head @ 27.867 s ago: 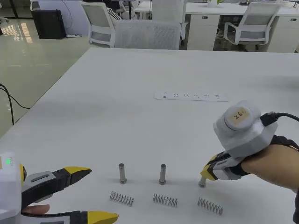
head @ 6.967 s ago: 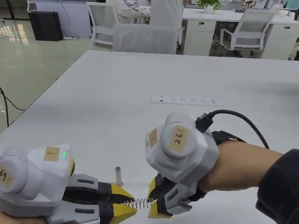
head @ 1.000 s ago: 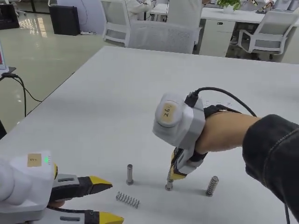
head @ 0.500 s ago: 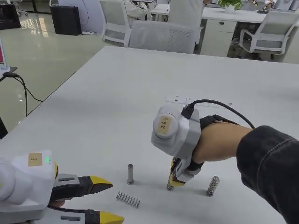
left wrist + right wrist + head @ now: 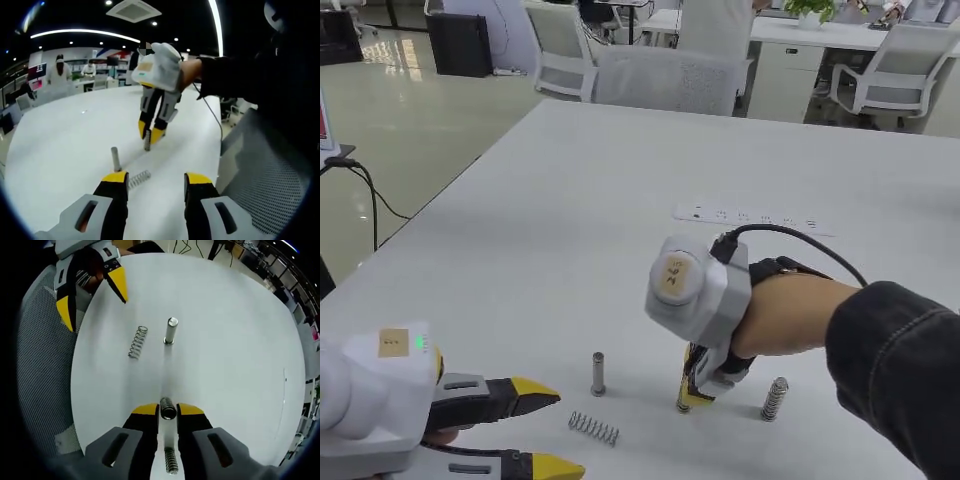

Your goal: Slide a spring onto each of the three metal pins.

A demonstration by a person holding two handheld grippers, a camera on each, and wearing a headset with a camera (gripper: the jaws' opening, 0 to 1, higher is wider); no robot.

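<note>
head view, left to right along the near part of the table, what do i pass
left claw, open → bare pin → right claw, shut on a spring → sprung pin. The loose spring overlaps the bare pin's place, so it is left out.
</note>
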